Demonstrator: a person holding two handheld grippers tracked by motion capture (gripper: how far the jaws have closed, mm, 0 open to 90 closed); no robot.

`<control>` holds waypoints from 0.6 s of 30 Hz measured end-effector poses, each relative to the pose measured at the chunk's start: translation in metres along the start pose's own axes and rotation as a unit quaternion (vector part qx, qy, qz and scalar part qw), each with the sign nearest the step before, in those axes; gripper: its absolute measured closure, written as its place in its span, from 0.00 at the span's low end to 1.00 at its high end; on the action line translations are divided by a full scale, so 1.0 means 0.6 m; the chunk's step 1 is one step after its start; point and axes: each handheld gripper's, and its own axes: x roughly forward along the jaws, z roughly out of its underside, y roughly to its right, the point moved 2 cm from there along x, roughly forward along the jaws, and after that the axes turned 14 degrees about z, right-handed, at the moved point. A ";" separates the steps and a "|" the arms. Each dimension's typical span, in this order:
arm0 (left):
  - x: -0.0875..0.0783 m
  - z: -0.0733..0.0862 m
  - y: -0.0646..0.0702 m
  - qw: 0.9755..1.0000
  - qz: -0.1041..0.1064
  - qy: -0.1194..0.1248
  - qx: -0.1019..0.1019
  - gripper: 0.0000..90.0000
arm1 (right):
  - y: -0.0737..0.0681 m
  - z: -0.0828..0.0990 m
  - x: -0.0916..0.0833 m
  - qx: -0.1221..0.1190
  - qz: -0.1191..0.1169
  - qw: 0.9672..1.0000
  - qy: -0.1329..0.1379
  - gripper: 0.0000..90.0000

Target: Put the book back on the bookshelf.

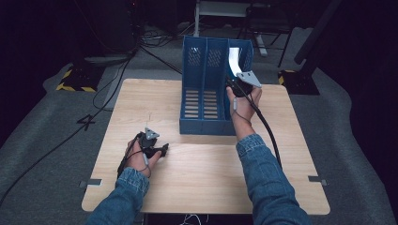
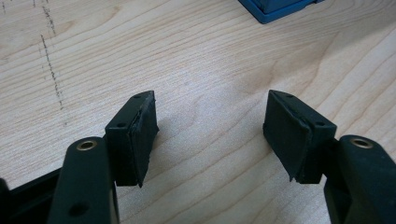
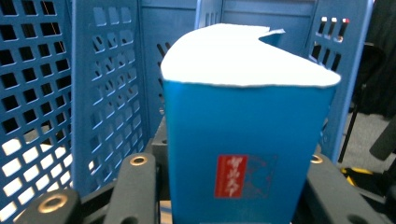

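A blue three-slot file rack (image 1: 206, 93) stands at the back middle of the wooden table (image 1: 206, 173). My right gripper (image 1: 241, 84) is raised at the rack's right slot, shut on a blue booklet (image 1: 234, 60) whose white side shows. In the right gripper view the booklet (image 3: 247, 130) has a red label and stands between the jaws of the right gripper (image 3: 233, 196). Its top curls over and shows white, with the rack's perforated wall (image 3: 107, 70) close behind. My left gripper (image 1: 162, 151) rests low on the table, open and empty (image 2: 210, 126).
The rack's front corner (image 2: 275, 9) sits beyond the left gripper, with bare wood (image 2: 187, 60) between them. Cables (image 1: 117, 75) and stand legs (image 1: 286, 51) lie on the grey floor behind the table. A faint pencil line (image 2: 51, 70) marks the tabletop.
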 end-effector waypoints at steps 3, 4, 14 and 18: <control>0.000 0.000 0.000 1.000 0.001 -0.001 0.000 0.39 | 0.004 0.001 -0.010 0.019 0.001 1.000 -0.020 0.65; 0.000 0.000 0.000 1.000 0.000 0.000 -0.001 0.39 | 0.005 0.002 -0.012 0.022 0.002 0.999 -0.028 0.65; -0.002 0.002 0.002 1.000 0.003 -0.001 0.000 0.39 | -0.004 0.009 0.003 0.022 0.014 0.999 -0.023 0.67; -0.003 0.002 0.002 1.000 0.001 -0.002 0.000 0.39 | -0.007 0.003 0.016 0.025 0.016 0.999 -0.020 0.67</control>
